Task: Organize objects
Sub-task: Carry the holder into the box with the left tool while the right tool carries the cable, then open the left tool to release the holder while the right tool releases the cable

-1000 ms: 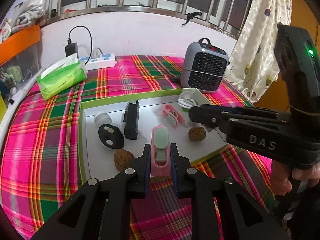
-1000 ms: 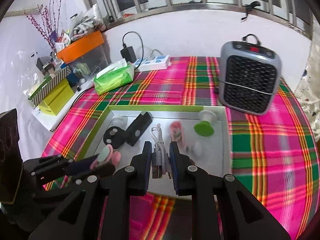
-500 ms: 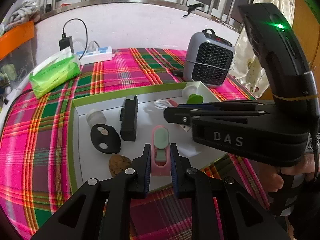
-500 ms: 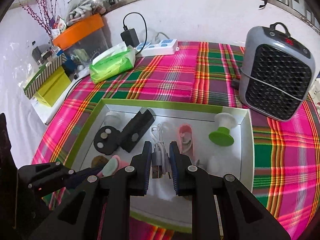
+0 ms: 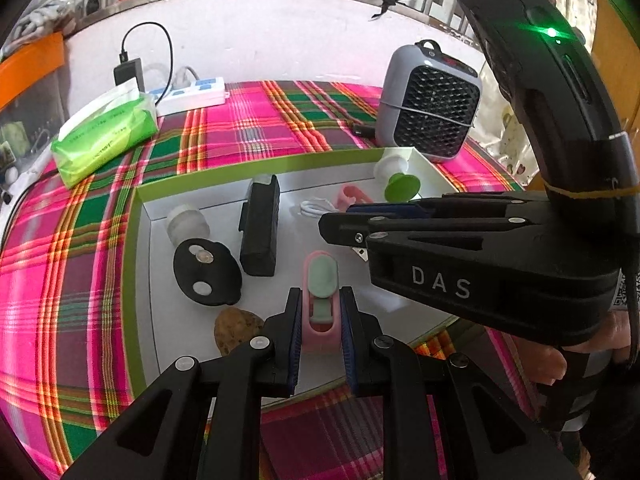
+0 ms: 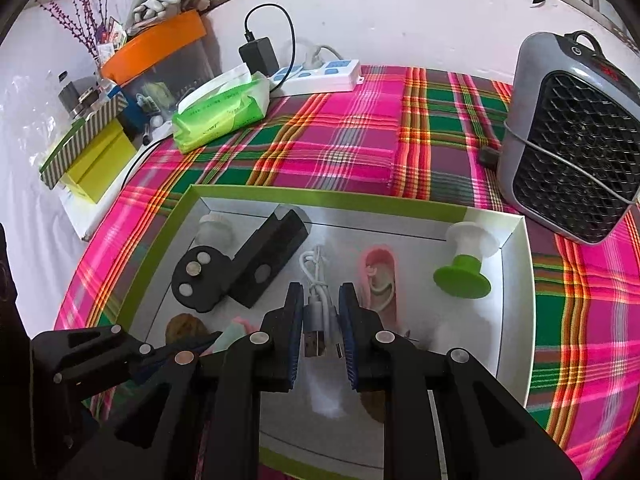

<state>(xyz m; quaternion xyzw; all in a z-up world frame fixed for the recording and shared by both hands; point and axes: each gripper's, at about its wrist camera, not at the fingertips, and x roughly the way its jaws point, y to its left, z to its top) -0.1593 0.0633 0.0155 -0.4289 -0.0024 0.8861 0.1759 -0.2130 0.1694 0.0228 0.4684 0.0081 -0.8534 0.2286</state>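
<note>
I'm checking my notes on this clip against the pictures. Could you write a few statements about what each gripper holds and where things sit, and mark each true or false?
1. The left gripper is shut on a pink and green clip. True.
2. The right gripper holds a walnut. False: it is shut on a white USB cable.
3. The green and white spool sits inside the tray. True.
4. The grey heater stands inside the tray. False: it stands on the plaid cloth behind the tray.
5. The tissue pack is red. False: it is green.
</note>
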